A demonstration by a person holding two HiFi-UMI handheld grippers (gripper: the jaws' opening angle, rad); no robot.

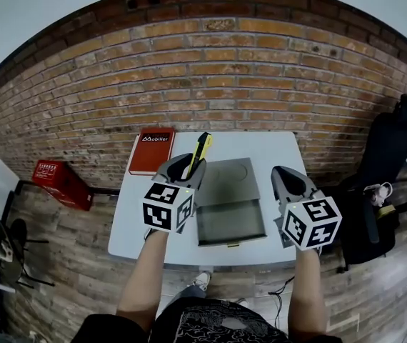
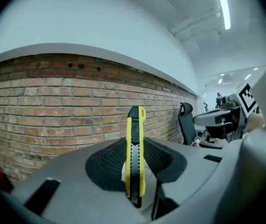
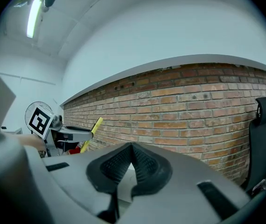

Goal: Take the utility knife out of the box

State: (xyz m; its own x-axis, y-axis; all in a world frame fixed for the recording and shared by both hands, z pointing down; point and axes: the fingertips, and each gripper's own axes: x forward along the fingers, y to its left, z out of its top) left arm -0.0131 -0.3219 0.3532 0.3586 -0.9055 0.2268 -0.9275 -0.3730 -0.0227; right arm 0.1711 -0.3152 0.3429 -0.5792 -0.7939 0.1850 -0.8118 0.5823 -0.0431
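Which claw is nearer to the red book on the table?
Left. The left claw, gripping the utility knife, is just beside the book; the right claw is past the box.

— What's in the left gripper [image 2: 136, 146]?
— A utility knife [image 2: 135, 167], yellow and black. It stands upright, with a ribbed pad [image 2: 109, 160] pressed to each side.
— And behind the knife?
— A brick wall [image 2: 53, 101], with plain white wall above it.
— To the knife's right?
— A black office chair [image 2: 185, 125], farther back. High above the knife on that side is a ceiling light strip [image 2: 225, 6].
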